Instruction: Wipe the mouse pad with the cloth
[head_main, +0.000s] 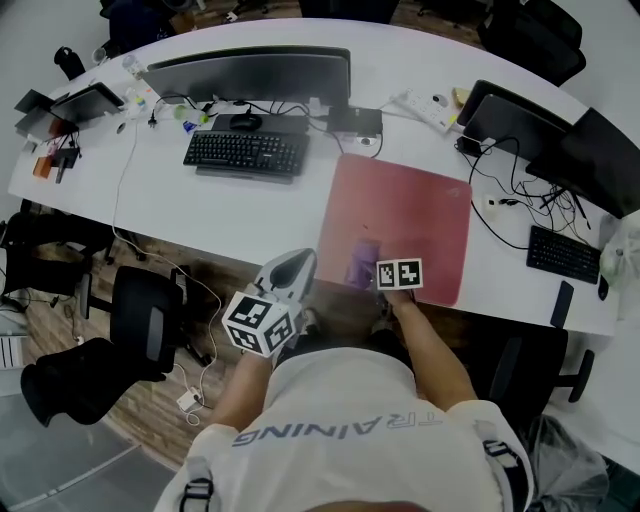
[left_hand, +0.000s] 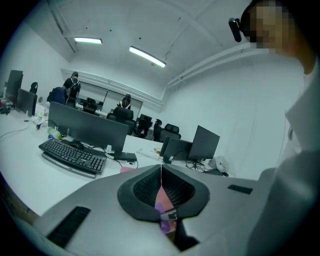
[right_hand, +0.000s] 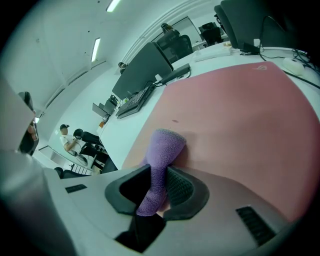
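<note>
The white surface (head_main: 250, 215) curves across the upper half of the head view. The pink mouse pad (head_main: 420, 215) lies right of centre, with a black keyboard (head_main: 245, 152) at upper left of it. The left gripper (left_hand: 161, 187) hangs off the surface's lower edge, its jaws pressed together on nothing. The right gripper (right_hand: 157, 177) pinches the purple cloth (right_hand: 162, 150), which rests on the pad's lower left part.
</note>
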